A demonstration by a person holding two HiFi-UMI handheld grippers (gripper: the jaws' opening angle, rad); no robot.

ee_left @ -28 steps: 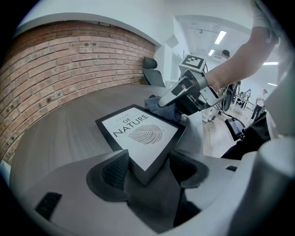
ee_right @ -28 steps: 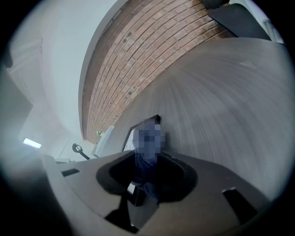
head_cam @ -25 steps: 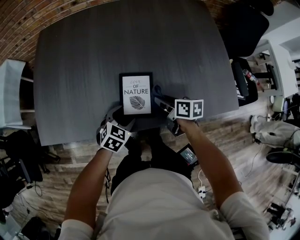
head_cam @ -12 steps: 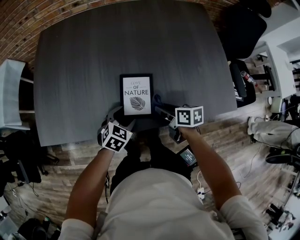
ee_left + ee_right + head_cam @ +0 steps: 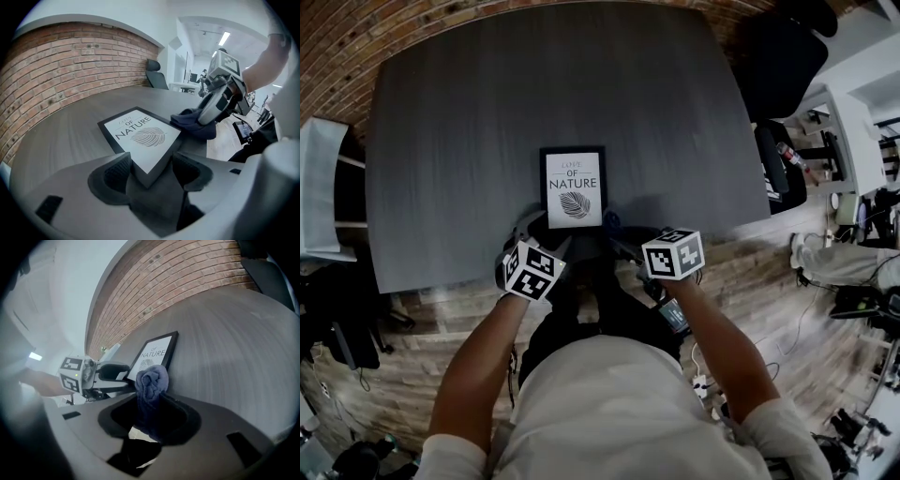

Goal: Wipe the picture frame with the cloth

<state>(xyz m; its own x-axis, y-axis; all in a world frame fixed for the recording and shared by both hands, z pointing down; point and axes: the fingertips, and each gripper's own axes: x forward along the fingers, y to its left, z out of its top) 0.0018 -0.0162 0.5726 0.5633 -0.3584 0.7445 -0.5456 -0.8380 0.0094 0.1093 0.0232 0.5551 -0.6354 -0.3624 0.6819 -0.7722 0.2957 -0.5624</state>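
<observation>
Gripping bunched dark-blue cloth (image 5: 151,380) in half-closed right gripper (image 5: 150,416); sat just right of black-rimmed rectangular picture frame (image 5: 573,187), long axis running away. Pinned near corner in wide-set left gripper (image 5: 150,168).

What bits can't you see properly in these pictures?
Head view: the cloth is mostly hidden behind the right gripper.
Right gripper view: the cloth covers the near end of the picture frame.
Head view: the frame's top word is too small to read.
</observation>
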